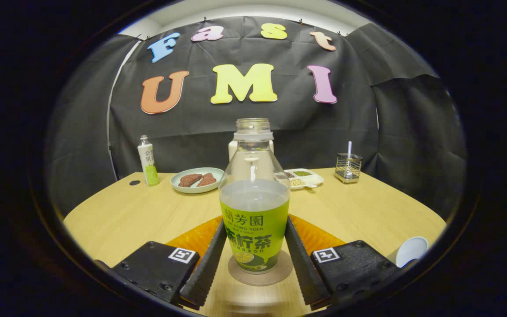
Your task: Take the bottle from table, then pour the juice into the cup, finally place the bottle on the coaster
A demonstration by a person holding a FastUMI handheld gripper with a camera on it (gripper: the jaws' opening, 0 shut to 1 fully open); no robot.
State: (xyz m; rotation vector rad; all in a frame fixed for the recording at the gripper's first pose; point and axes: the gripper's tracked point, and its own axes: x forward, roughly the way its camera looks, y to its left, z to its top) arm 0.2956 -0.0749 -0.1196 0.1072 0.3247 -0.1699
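A: Starting at the far left of the pale wooden worktop [117, 215], we see a small white bottle with a green base [148, 160] standing upright near the back edge.

B: Next to it we have the pale green round plate [196, 179], holding two brown wedge-shaped pieces of food.

A: Then, in the middle, the clear plastic bottle with the green label [254, 207]. It has no cap, stands upright on the round brown coaster [260, 269], and holds pale liquid up to about the top of its label. An orange mat [196, 238] lies under the coaster.

B: Our gripper [254, 253] has one finger on each side of that bottle. The fingers seem to touch the label, though we cannot tell if they press on it.

A: Behind the bottle we glimpse something white, mostly hidden. To its right sits a white divided tray [307, 177] with green and tan bits in its compartments.

B: Further right, a wire mesh holder [348, 167] has a metal utensil standing in it.

A: Nearest us on the far right, a white cup [411, 250]; we cannot see its contents.
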